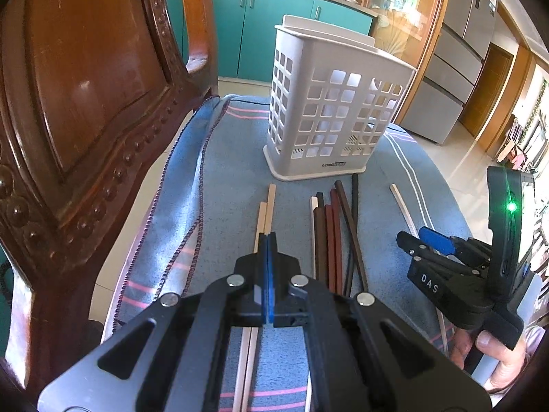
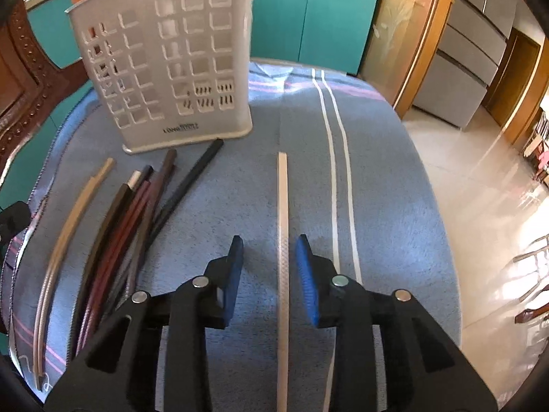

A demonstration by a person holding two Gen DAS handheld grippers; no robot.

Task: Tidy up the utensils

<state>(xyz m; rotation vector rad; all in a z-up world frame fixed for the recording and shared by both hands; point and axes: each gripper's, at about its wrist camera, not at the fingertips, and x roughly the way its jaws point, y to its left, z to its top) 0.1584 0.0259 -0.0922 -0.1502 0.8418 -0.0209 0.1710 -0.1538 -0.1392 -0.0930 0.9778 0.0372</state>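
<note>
Now we see our left fingers (image 1: 268, 240) clenched above two pale chopsticks (image 1: 264, 211), our right fingers (image 2: 268, 252) released astride a lone pale chopstick (image 2: 282, 206) lying on open cloth (image 2: 377, 171), dark chopsticks (image 2: 137, 206) beside it, the holder (image 2: 164, 68) upright toward the far edge.

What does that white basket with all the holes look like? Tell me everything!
The basket is a tall white plastic utensil holder with square holes in rows over its walls and small slits low down near one corner. It has a wider foot with dark lettering along the front that I cannot read for sure. It stands upright on the blue cloth, at the far end of the chopsticks. One dark chopstick's tip reaches right up to its foot. It looks empty through the holes. No claw touches it.
</note>
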